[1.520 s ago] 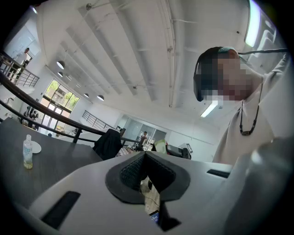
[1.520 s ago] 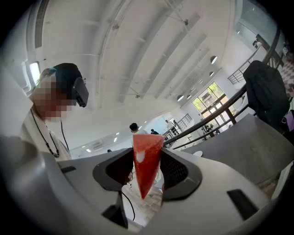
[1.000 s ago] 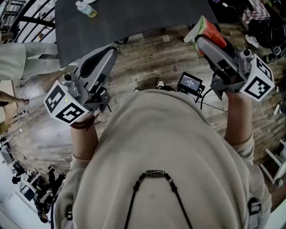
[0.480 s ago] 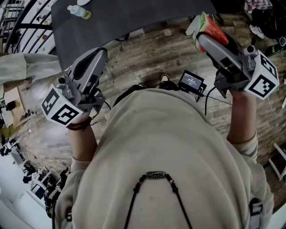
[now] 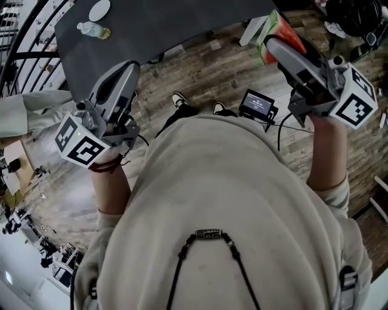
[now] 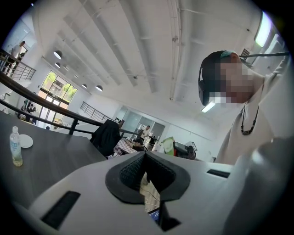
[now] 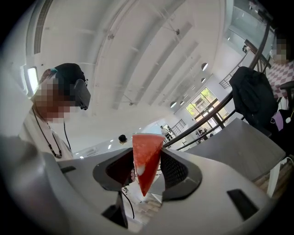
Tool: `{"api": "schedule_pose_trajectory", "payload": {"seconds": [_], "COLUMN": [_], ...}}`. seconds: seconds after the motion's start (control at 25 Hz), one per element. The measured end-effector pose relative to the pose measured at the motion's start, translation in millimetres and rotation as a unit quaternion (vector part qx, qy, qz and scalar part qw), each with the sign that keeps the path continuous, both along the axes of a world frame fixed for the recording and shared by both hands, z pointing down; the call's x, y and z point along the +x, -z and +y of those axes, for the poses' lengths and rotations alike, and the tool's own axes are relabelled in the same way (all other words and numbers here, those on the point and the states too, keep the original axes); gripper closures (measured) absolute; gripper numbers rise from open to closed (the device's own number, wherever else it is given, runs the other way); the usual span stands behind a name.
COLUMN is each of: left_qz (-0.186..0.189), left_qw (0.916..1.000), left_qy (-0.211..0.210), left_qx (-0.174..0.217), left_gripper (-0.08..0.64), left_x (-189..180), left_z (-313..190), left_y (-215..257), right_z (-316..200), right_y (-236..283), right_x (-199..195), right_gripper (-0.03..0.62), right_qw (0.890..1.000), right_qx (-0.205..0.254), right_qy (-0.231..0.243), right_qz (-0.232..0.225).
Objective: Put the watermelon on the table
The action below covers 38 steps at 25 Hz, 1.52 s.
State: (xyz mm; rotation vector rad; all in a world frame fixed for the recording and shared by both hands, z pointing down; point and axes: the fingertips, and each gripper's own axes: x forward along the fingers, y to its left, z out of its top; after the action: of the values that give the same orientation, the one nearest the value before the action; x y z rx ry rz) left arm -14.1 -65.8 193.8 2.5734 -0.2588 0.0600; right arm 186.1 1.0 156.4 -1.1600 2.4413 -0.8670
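Observation:
A wedge of watermelon (image 5: pixel 277 31), red flesh with a pale green rind, sits between the jaws of my right gripper (image 5: pixel 274 47), which is shut on it above the wooden floor, just off the dark table's near right corner. In the right gripper view the watermelon (image 7: pixel 146 158) points tip down, with the pads of the right gripper (image 7: pixel 147 169) pressing both its sides. My left gripper (image 5: pixel 123 71) hovers at the dark table (image 5: pixel 176 24) near its front edge, its pads (image 6: pixel 133 170) together with nothing held.
A clear bottle (image 5: pixel 92 29) and a white plate (image 5: pixel 100 9) stand at the table's far left, the bottle (image 6: pixel 15 147) also showing in the left gripper view. A small screen device (image 5: pixel 257 106) hangs at my front. A railing (image 5: pixel 24 24) runs along the left.
Both grippers and I have moved toward the table, whose front edge now lies closer. The watermelon stays gripped in the right gripper; the left stays shut.

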Motion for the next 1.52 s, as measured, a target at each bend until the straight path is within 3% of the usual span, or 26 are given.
{"api": "schedule_pose_trajectory", "payload": {"seconds": [0.4,0.92,1.16,1.32,1.44,1.52], "left_qz": [0.034,0.043,0.070,0.060,0.053,0.046], "left_qw": [0.9988,0.9967,0.9963,0.9973,0.9978,0.9983], "left_qy": [-0.032,-0.065,-0.037,-0.039,-0.035,-0.032], "left_qx": [0.017,0.022,0.032,0.017,0.018,0.017], "left_gripper": [0.561,0.561,0.561,0.561,0.561,0.561], "left_x": [15,11,-17,-37,-44,-40], "left_z": [-16,-33,-75,-113,-109,-82], "left_y": [7,-1,-3,-20,-32,-38], "right_z": [-1,-9,-43,-87,-87,-61], "right_y": [11,24,27,26,18,17], "right_x": [5,-13,-36,-57,-60,-53], "right_gripper": [0.397,0.397,0.397,0.397,0.397,0.397], "right_qw": [0.999,0.998,0.997,0.997,0.997,0.997], "right_qx": [0.027,0.043,0.040,0.024,0.029,0.036], "right_qy": [-0.030,-0.037,-0.038,-0.029,-0.024,-0.021], "right_qz": [0.006,0.033,0.048,0.060,0.061,0.061]}}
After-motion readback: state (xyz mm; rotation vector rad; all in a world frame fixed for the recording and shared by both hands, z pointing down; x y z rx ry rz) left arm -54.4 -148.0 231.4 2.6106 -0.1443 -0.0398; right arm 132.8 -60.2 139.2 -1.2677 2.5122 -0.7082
